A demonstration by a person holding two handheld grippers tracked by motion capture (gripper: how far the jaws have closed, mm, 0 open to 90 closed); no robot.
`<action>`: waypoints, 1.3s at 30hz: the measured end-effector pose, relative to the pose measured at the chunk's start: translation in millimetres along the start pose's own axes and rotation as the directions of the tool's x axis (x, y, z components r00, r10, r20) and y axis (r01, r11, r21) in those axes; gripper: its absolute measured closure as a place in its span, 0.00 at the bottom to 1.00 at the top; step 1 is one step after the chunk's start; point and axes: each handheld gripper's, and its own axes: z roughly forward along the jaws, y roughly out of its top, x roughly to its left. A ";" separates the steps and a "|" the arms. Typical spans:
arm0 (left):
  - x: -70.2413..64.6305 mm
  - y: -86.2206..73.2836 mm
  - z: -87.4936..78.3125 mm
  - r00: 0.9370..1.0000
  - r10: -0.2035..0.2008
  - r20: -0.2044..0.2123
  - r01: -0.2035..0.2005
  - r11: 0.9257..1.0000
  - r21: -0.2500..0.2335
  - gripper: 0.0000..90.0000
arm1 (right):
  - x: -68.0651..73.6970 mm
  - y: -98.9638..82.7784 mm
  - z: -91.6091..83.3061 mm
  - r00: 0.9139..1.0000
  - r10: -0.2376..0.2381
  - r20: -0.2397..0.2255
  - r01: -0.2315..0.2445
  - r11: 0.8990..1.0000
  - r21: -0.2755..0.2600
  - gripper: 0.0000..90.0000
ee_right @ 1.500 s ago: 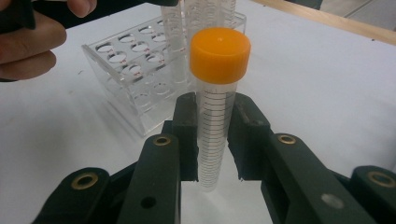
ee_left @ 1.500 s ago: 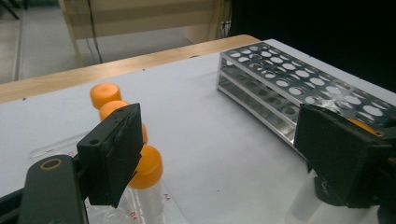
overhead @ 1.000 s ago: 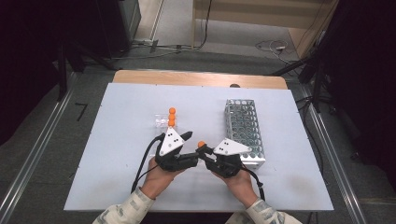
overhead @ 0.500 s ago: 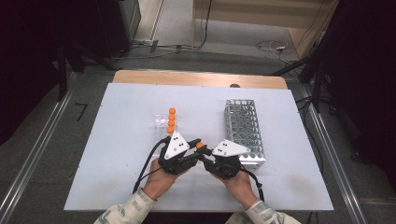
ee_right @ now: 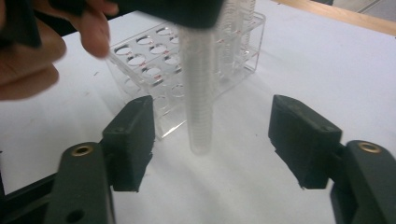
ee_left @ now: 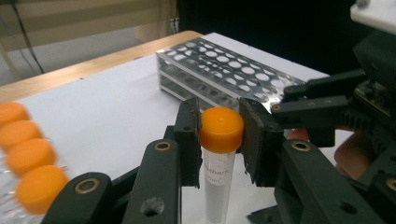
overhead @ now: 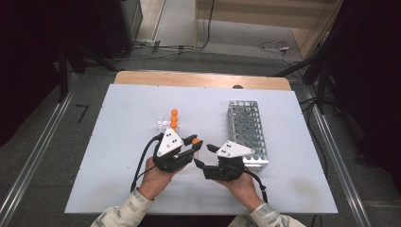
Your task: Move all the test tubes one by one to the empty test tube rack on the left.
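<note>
A clear tube with an orange cap (ee_left: 221, 128) stands upright above the table, and my left gripper (ee_left: 219, 135) is shut on that cap. From above, the left gripper (overhead: 193, 144) holds the cap (overhead: 195, 141) just left of my right gripper (overhead: 203, 155). The right gripper (ee_right: 212, 140) has just been opening its jaws. The tube's clear body (ee_right: 198, 93) hangs between its pads (ee_right: 133, 135), touching neither.
A metal tube rack (overhead: 246, 132) lies right of the hands. A small clear rack (overhead: 163, 124) with orange-capped tubes (overhead: 174, 118) stands behind the left gripper, close to the held tube. The white table (overhead: 118, 142) has open surface at the left and front.
The left gripper moved right to the right gripper and shut on the tube's orange cap. The right gripper's jaws opened and let go of the tube body.
</note>
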 end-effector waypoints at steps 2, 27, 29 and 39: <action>4.2 3.7 -4.9 1.000 -0.011 -0.013 0.010 1.000 -0.010 0.79 | -0.8 0.2 -1.1 1.000 0.004 0.003 -0.004 1.000 -0.002 0.29; 36.9 15.5 -39.6 0.985 -0.051 -0.168 0.043 0.998 -0.051 0.79 | -4.6 -2.2 -5.8 0.999 0.024 0.030 -0.024 1.000 -0.005 0.27; 38.8 14.8 -40.5 0.983 -0.053 -0.178 0.045 0.998 -0.048 0.79 | -4.9 -2.1 -6.6 0.999 0.027 0.034 -0.027 1.000 -0.008 0.27; 42.1 6.6 -32.6 0.977 -0.052 -0.205 0.049 0.999 -0.021 0.79 | -4.5 -2.3 -6.7 0.999 0.025 0.033 -0.025 1.000 -0.008 0.27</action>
